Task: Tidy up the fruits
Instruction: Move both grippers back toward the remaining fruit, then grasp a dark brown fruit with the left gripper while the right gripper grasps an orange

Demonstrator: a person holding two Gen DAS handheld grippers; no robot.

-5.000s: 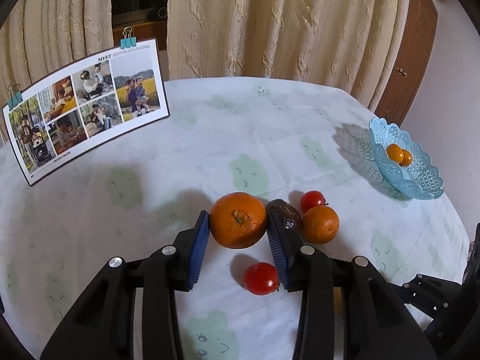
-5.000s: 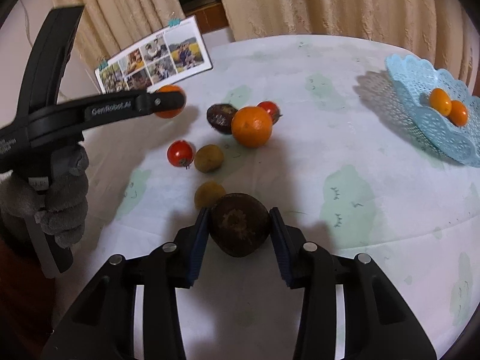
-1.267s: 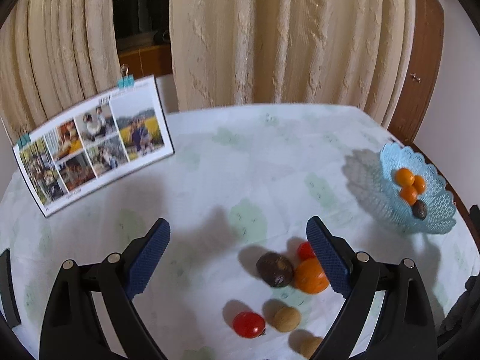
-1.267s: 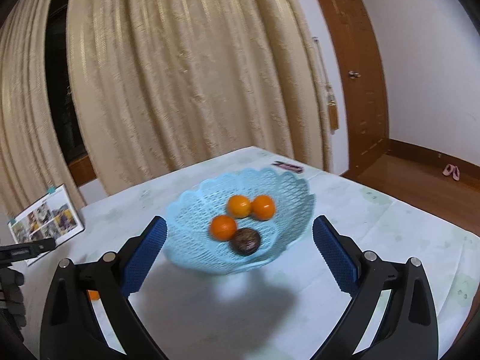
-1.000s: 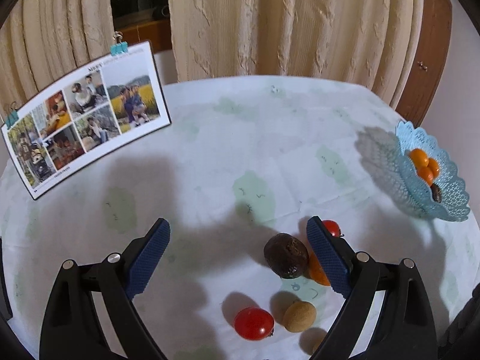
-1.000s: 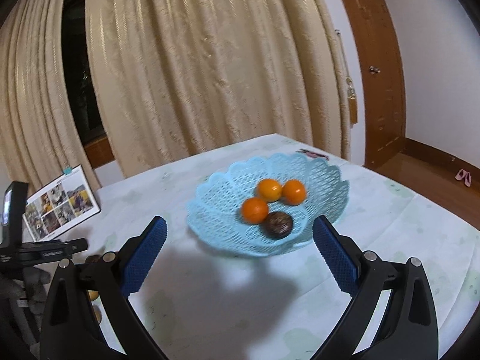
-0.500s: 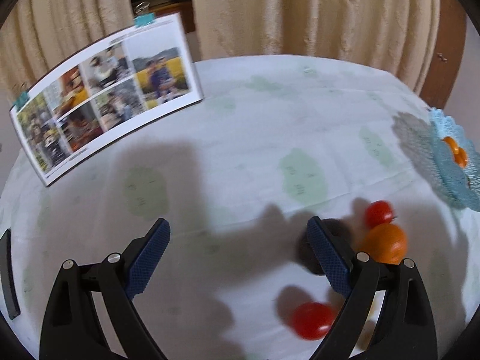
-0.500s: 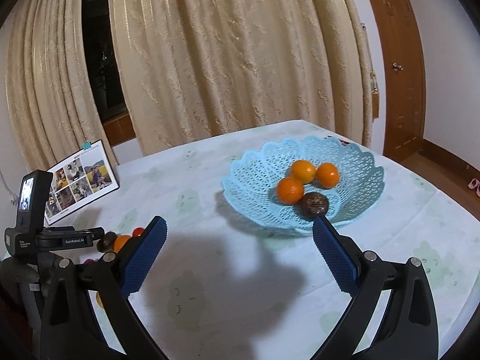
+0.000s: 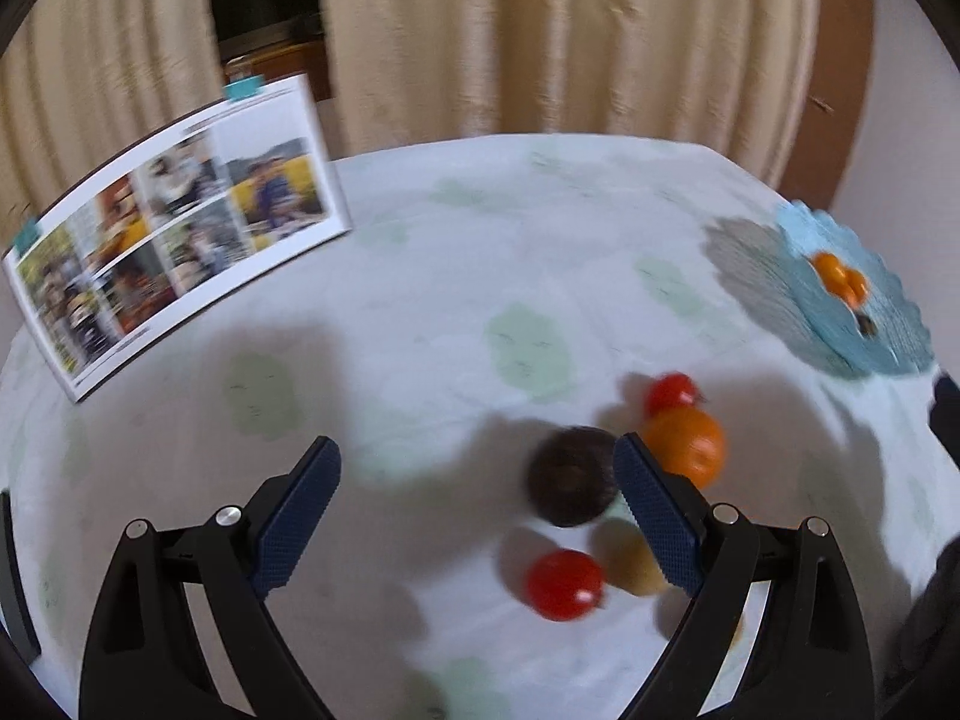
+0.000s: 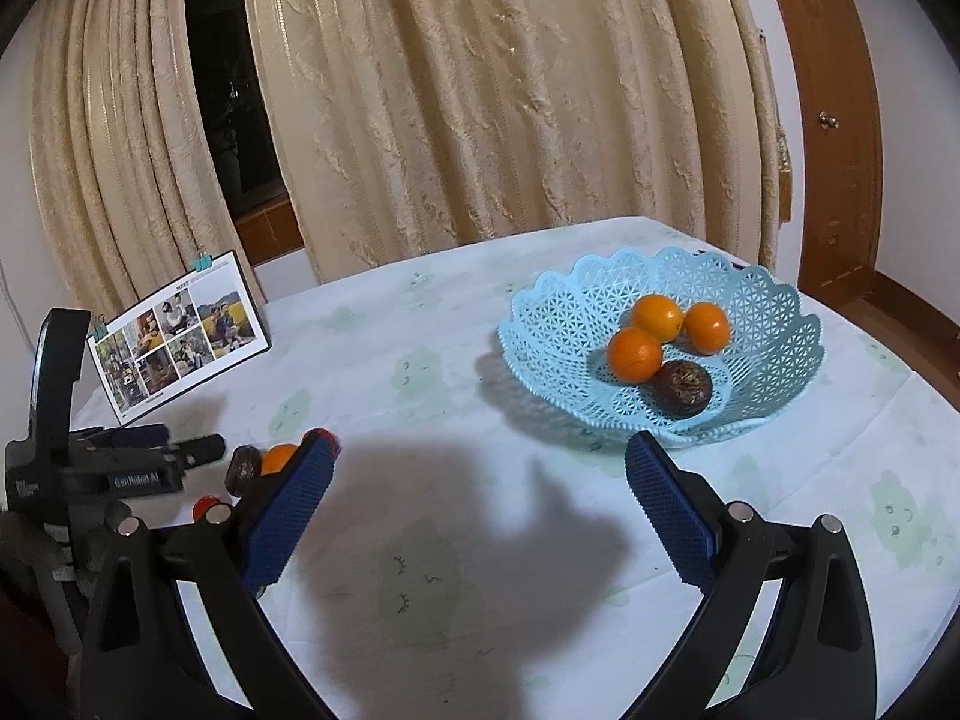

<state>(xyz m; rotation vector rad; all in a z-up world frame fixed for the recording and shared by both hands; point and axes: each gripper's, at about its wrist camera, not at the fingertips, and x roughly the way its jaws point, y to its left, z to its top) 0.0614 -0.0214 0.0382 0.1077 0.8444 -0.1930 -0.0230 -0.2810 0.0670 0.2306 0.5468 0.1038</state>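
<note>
The left gripper [image 9: 471, 504] is spread wide above a round table [image 9: 420, 276] covered in a pale cloth, holding nothing. The view is blurred. Just inside its right finger lies a dark brown round fruit [image 9: 569, 483]; an orange [image 9: 687, 445] sits just beyond that finger's tip, touching or nearly touching a red tomato [image 9: 671, 392] farther ahead. Nearer, between the fingers toward the right, lie a second red tomato [image 9: 564, 583] and a tan round fruit [image 9: 627, 555] side by side. Far ahead to the left stands a photo card [image 9: 174, 258]; far to the right is a light blue lattice basket [image 9: 894, 330]. The right gripper [image 10: 477, 507] is also spread wide and empty above the cloth. The basket [image 10: 552, 330] sits just ahead of its right finger, holding three oranges [image 10: 635, 354] and one dark brown fruit [image 10: 682, 388] beside them. Off to its left, the other gripper hovers by the loose fruit.
</note>
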